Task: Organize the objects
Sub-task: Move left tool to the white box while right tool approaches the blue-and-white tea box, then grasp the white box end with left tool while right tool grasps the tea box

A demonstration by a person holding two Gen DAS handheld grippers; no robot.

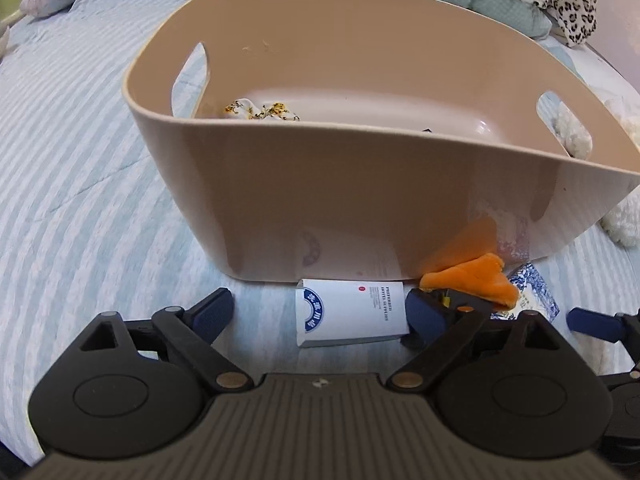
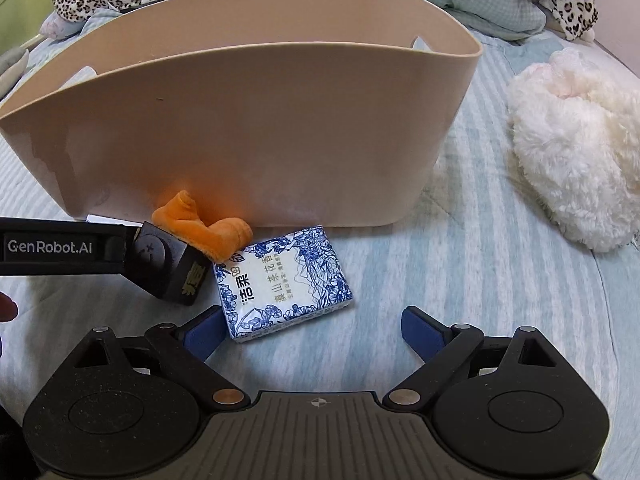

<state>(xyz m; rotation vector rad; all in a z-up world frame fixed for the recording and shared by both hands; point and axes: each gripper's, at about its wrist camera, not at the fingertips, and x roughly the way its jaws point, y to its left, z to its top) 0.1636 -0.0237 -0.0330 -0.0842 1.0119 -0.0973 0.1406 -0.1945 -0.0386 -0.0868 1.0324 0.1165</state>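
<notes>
Left wrist view: the left gripper (image 1: 320,316) has its jaws wide, the flat white card box (image 1: 348,312) lying between them, long axis crosswise, tan plastic basket (image 1: 360,184) at 12 o'clock.

Right wrist view: the right gripper (image 2: 310,334), jaws wide, has the blue-and-white tissue pack (image 2: 284,280) at 11 o'clock on the bed (image 2: 480,260).

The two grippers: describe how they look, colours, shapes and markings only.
The left gripper and right gripper match: black linkage arms with brass-coloured pivot pins, round black housings on each side of a grey ribbed body bearing a small crosshair mark, and dark blue textured pads on the fingers. Seen from the right wrist, the left one's side reads "GenRobot.AI" in white. No cables or sleeves visible.
</notes>
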